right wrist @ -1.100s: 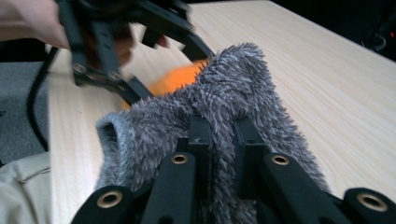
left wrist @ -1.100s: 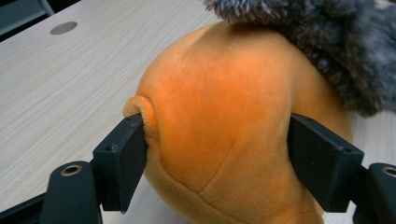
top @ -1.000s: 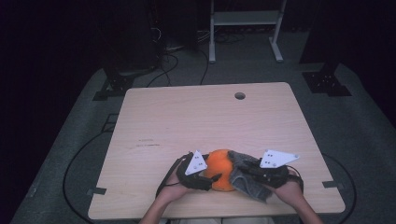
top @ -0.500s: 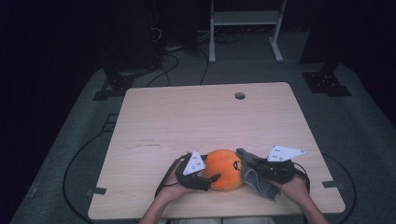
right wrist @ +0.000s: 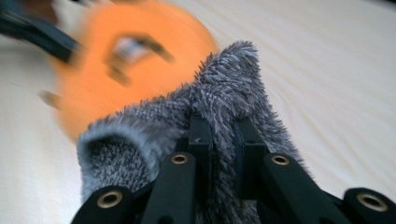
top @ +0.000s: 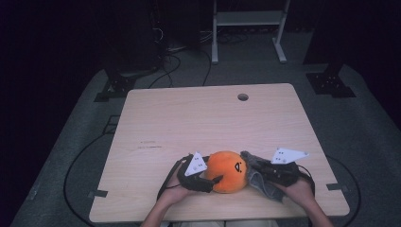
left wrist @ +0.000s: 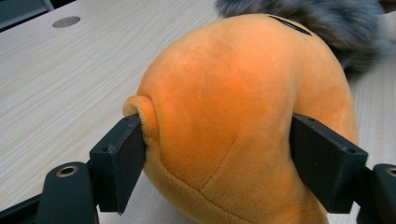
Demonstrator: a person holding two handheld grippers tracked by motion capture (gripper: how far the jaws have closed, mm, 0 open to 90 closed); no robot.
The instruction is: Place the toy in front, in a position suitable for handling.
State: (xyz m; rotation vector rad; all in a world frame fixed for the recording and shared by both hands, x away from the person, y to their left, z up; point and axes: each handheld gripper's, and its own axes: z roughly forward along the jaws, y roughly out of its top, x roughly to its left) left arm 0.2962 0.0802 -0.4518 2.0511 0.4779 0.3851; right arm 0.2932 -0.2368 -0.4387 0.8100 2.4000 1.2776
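A round orange plush toy (top: pixel 228 171) with a black face sits near the front edge of the wooden table (top: pixel 203 123). My left gripper (top: pixel 213 181) is shut on it from the left. In the left gripper view the two pads (left wrist: pixel 119 156) press into the sides of the plush toy (left wrist: pixel 233 102). A grey fuzzy cloth (top: pixel 258 179) lies against the toy's right side. My right gripper (top: pixel 263 170) is shut on it. In the right gripper view the narrow jaws of the right gripper (right wrist: pixel 224 140) pinch a fold of the grey cloth (right wrist: pixel 224 88), with the blurred plush toy (right wrist: pixel 116 60) behind it.
A small round hole (top: pixel 243 97) is in the far part of the tabletop. The table's front edge runs just below both hands. Cables (top: pixel 90 156) trail on the dark floor at the left. A white metal frame (top: pixel 246 28) stands behind the table.
The right gripper has drawn the grey cloth rightward off the plush toy, so the toy's face now shows. The left gripper keeps its hold in the same place.
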